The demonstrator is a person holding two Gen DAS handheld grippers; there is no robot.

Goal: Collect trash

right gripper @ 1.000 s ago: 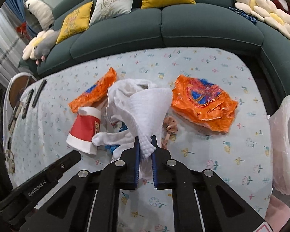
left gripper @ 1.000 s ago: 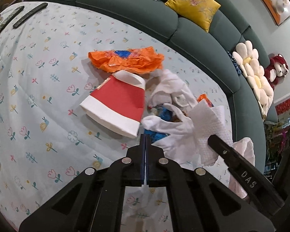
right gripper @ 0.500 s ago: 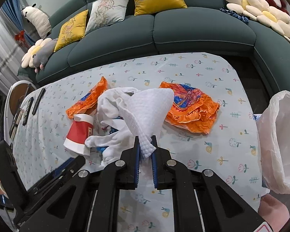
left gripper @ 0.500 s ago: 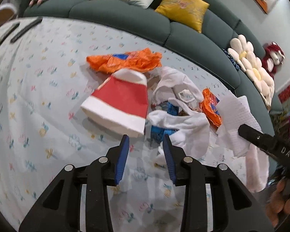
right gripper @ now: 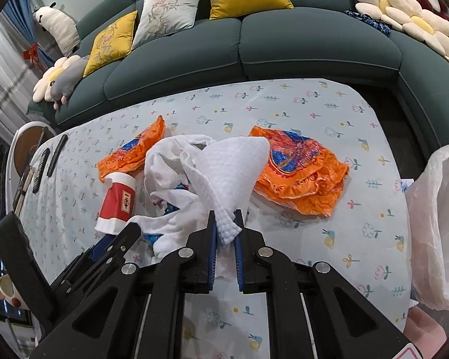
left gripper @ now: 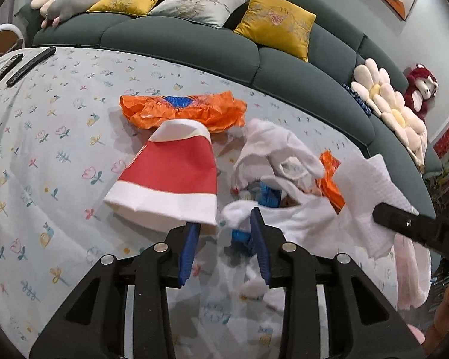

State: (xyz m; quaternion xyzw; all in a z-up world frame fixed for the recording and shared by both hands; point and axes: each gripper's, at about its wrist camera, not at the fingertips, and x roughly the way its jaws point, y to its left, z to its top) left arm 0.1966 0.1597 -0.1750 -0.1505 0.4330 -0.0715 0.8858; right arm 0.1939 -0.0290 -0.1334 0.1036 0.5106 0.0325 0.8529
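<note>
You're mid-pickup: right tongs (right gripper: 225, 227) are gripping the white paper towel (right gripper: 233, 167) above the worktop (right gripper: 314, 110), left tongs (left gripper: 224, 233), parted w/ nothing pinched, are nearing the red paper cup (left gripper: 176, 176) & tissue pile (left gripper: 272, 149); next, I'd say, you're needing to clamp 1 piece and carry it to the plastic bag (right gripper: 437, 209).

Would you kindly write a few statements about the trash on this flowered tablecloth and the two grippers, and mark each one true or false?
1. The right gripper pinches a white waffle-textured paper towel. True.
2. The left gripper is clamped on the red-and-white paper cup. False: its jaws stand apart, with the cup's rim and crumpled white tissue just ahead of them.
3. The paper cup stands upright. False: it lies on its side.
4. A crumpled orange plastic wrapper lies beyond the cup. True.
5. A white plastic bag hangs at the table's right edge. True.
</note>
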